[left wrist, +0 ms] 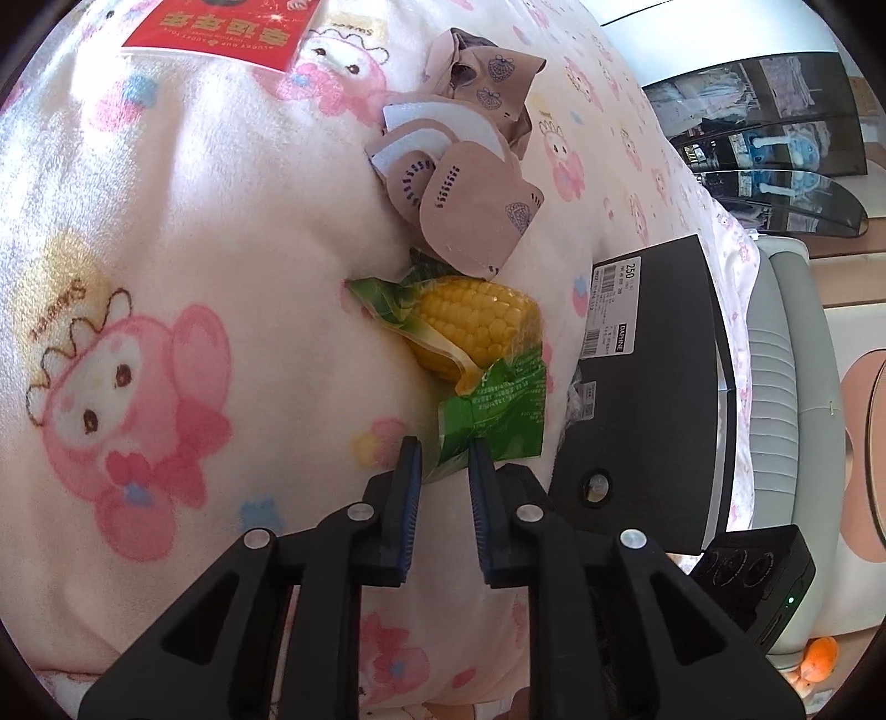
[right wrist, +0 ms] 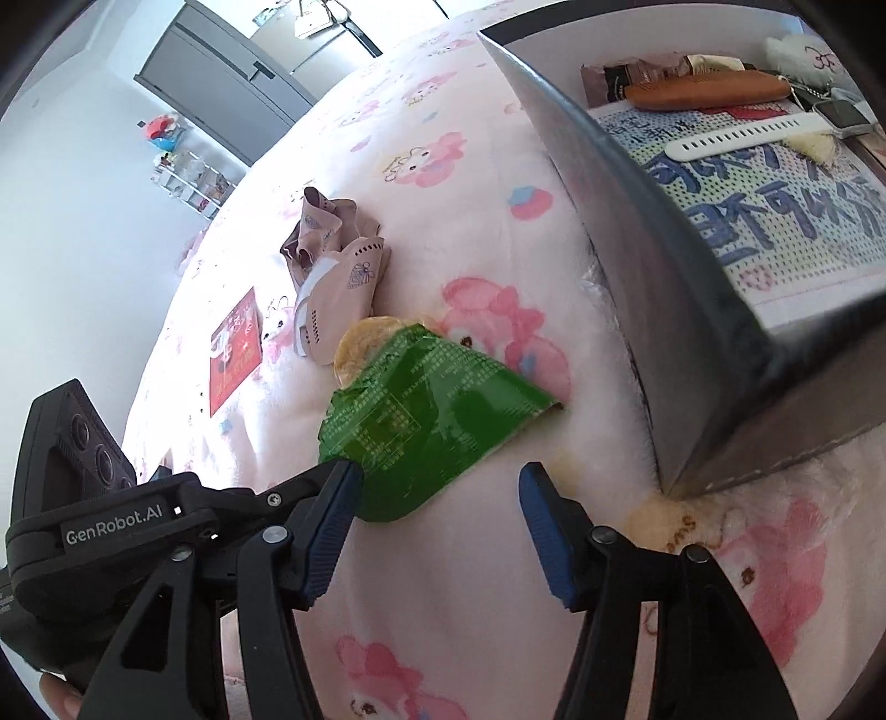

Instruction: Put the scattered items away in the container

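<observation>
A vacuum-packed corn cob (left wrist: 476,327) in a green wrapper lies on the pink cartoon blanket (left wrist: 166,221); in the right wrist view the corn pack (right wrist: 432,410) shows its green end. My left gripper (left wrist: 443,459) is open, its fingertips at the edge of the wrapper, with a gap between pads and pack. My right gripper (right wrist: 440,493) is open wide just in front of the same pack. The dark box (right wrist: 664,277) stands to the right, holding several items. It also shows in the left wrist view (left wrist: 653,387). Beige socks (left wrist: 465,183) lie beyond the corn.
A red packet (left wrist: 221,27) lies far on the blanket, also in the right wrist view (right wrist: 235,349). The socks (right wrist: 338,282) sit behind the corn. The bed edge and a curved black shelf (left wrist: 775,183) are right. A grey wardrobe (right wrist: 221,72) stands far off.
</observation>
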Motion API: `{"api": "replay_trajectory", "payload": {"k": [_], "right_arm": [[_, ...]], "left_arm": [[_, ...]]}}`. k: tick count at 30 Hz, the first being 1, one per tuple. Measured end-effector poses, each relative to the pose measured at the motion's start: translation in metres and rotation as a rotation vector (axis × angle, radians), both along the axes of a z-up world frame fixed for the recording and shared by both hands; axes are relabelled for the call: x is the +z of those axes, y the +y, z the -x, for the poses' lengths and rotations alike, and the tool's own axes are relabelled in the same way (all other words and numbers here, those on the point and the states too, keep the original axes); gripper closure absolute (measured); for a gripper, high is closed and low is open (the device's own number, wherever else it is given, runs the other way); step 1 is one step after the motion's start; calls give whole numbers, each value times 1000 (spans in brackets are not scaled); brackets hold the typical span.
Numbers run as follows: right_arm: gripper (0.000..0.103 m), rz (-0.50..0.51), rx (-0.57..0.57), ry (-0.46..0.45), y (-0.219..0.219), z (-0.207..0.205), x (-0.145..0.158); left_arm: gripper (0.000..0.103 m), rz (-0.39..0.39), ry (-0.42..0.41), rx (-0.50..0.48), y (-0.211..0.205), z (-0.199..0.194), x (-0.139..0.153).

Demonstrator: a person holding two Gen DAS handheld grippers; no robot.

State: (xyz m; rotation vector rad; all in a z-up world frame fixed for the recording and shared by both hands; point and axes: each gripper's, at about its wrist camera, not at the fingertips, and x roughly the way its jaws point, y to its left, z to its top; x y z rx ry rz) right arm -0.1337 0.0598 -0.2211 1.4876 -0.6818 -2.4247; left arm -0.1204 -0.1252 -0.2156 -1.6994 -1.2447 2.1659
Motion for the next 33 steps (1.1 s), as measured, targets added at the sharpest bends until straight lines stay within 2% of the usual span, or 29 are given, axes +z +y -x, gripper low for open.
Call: {"api": "replay_trajectory", "payload": {"k": [3,7,11,13,15,17,19,20,24,26,29,33], "right_arm": [[47,50,-5,9,6,-4,0],[47,136,-39,-22,20,-11,0],[47,126,-66,-19,30,-22,4],[47,112,-72,-22,32,-26,3],[47,97,-83,-39,33,-28,-1],[47,95,-97,-45,36,-32,-4],[47,94,-104,-49,40,-34,-6],[47,94,-104,-49,42,-34,-6],[47,107,-124,-37,57,-36,-1],[47,99,-126,-26,63,-38,3],[47,19,-107,2,69,-44,12],[47,59,-112,5,80,-50,16]], "left_arm": [[96,-26,28,-25,5,-2,5],[96,37,43,-69,15,-3,14],[96,22,42,-54,12,-4,14],[90,-2,38,-43,10,-5,13],[68,-9,20,-26,9,-4,9],[65,-3,-6,-17,10,2,2],[83,-17,-20,-19,13,7,-5],[87,-26,-18,-27,16,8,-6],[95,45,42,-77,35,3,12],[98,55,55,-112,47,-1,17],[102,75,28,-163,71,-10,13],[102,89,-4,-191,87,-23,9]]}}
